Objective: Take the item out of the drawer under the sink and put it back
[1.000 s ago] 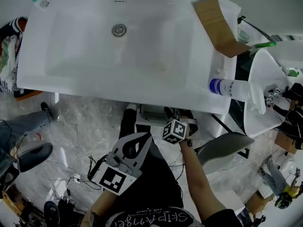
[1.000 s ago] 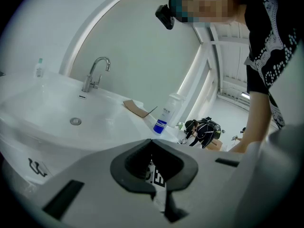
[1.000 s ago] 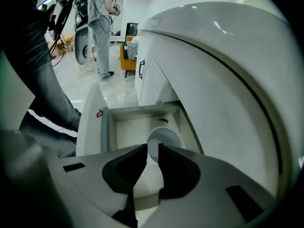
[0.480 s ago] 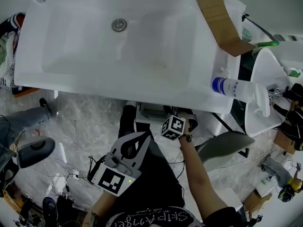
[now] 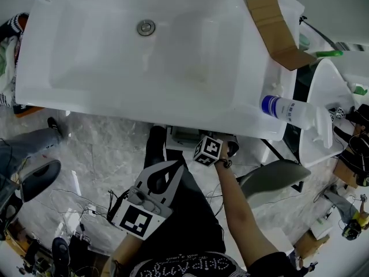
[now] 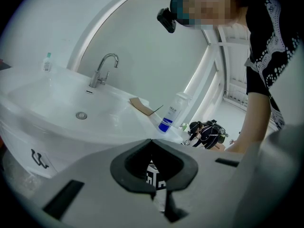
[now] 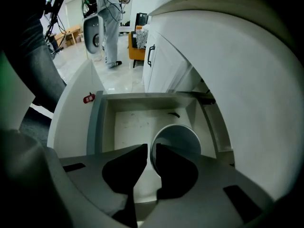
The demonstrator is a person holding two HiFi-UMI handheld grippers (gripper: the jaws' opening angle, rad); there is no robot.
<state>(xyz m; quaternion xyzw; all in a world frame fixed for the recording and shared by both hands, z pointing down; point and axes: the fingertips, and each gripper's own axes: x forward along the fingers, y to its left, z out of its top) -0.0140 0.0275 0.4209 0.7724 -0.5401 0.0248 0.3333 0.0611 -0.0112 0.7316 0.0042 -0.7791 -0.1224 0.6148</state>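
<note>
The right tongs (image 7: 148,161), pinching a white cup (image 7: 183,139) by its rim, have edged farther under the sink (image 5: 144,68) over the open drawer (image 7: 126,122) (left tongs (image 6: 152,141) closed, empty), so the put-back looks begun.

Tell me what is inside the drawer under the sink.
Right gripper view: the open drawer shows a pale floor and one round white cup, its rim pinched by the right claw. The claw covers the drawer's near part and the cup's base.
</note>
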